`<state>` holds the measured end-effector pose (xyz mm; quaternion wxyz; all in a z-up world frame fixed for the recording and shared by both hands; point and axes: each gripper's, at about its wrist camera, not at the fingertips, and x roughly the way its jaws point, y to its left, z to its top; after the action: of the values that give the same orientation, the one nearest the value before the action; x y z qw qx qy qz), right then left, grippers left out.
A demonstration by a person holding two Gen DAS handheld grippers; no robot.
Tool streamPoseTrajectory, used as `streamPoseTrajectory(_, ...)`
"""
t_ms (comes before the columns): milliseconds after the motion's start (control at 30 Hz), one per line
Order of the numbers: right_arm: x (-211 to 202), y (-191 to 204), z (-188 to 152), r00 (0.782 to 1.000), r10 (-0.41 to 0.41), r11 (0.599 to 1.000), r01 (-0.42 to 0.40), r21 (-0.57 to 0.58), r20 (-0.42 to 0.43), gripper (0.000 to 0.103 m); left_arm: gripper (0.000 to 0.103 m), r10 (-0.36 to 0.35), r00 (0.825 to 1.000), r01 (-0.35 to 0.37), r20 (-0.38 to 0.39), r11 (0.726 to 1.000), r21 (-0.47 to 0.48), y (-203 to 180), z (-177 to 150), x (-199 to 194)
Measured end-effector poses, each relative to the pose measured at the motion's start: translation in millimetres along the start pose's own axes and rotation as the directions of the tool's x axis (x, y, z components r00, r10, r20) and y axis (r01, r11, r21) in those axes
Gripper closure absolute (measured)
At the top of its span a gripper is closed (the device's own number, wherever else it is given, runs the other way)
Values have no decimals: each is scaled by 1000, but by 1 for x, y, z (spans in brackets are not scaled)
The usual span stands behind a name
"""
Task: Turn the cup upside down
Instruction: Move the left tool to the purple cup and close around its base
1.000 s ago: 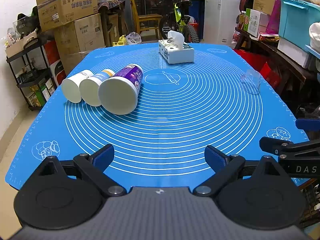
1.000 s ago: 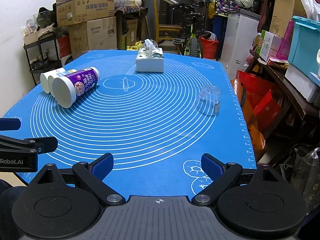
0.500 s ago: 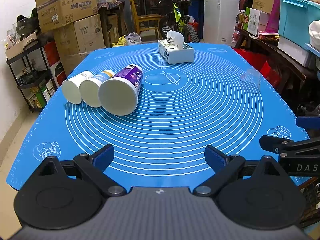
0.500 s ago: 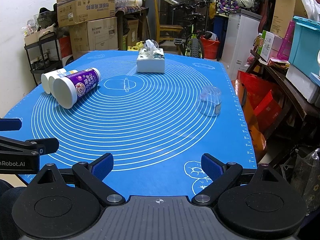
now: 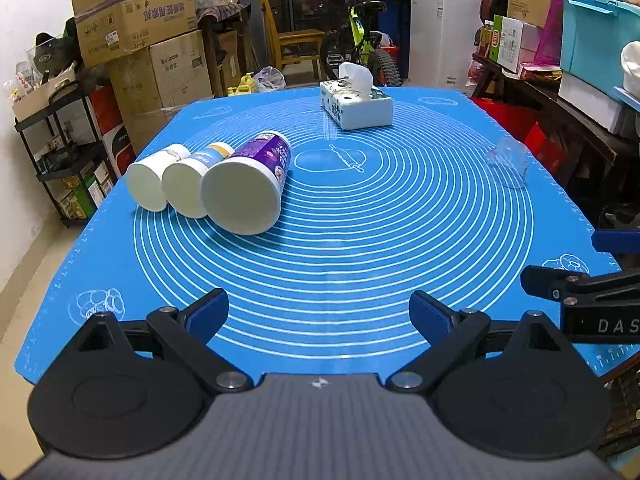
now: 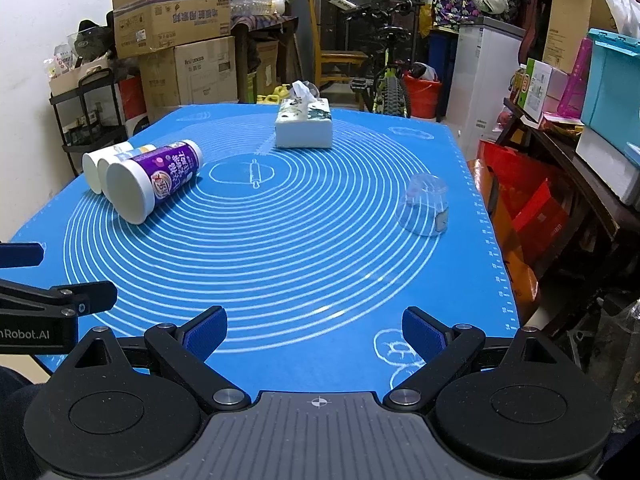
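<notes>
Now, both my claws at near edge of mat point(image 6: 320, 264): left claw point(image 5: 320, 316) and right claw point(image 6: 316, 332) spread wide, gripping nothing. Bare mat between right claw and cup point(image 6: 424, 210). Cup sits mouth-down near mat's right edge. Three tubs point(image 5: 240, 196) lie left, touching. Tissue box point(image 6: 304, 128) far side. Boxes, bike behind.
</notes>
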<state>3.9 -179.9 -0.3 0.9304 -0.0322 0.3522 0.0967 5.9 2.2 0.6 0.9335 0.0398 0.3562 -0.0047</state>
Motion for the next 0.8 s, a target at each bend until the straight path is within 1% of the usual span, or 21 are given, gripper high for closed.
streamPoseTrajectory(67, 3, -1, 3, 1000, 5, 1000, -5, 5, 6, 8, 7, 3, 1000, -3, 11, 1000, 9, 2, 2, 3)
streamPoseTrajectory(300, 18, -7, 15, 999, 20, 999, -22, 42, 30, 8, 7, 45, 998, -47, 49, 998, 49, 11, 20, 20)
streamPoseTrajectory(400, 25, -9, 18, 999, 23, 998, -25, 56, 32, 8, 7, 80, 994, -85, 76, 994, 66, 15, 28, 32)
streamPoseTrajectory(533, 33, -13, 21, 999, 24, 997, -26, 66, 33, 8, 7, 133, 984, -142, 120, 987, 69, 21, 41, 49)
streamPoseTrajectory(633, 39, -16, 21, 999, 21, 997, -23, 71, 24, 8, 7, 155, 976, -166, 150, 984, 67, 24, 51, 65)
streamPoseTrajectory(733, 45, -18, 21, 1000, 20, 997, -21, 75, 18, 8, 7, 189, 965, -204, 180, 976, 73, 27, 59, 79)
streamPoseTrajectory(800, 48, -20, 22, 1000, 19, 997, -20, 76, 14, 8, 7, 199, 962, -217, 188, 973, 78, 28, 62, 86)
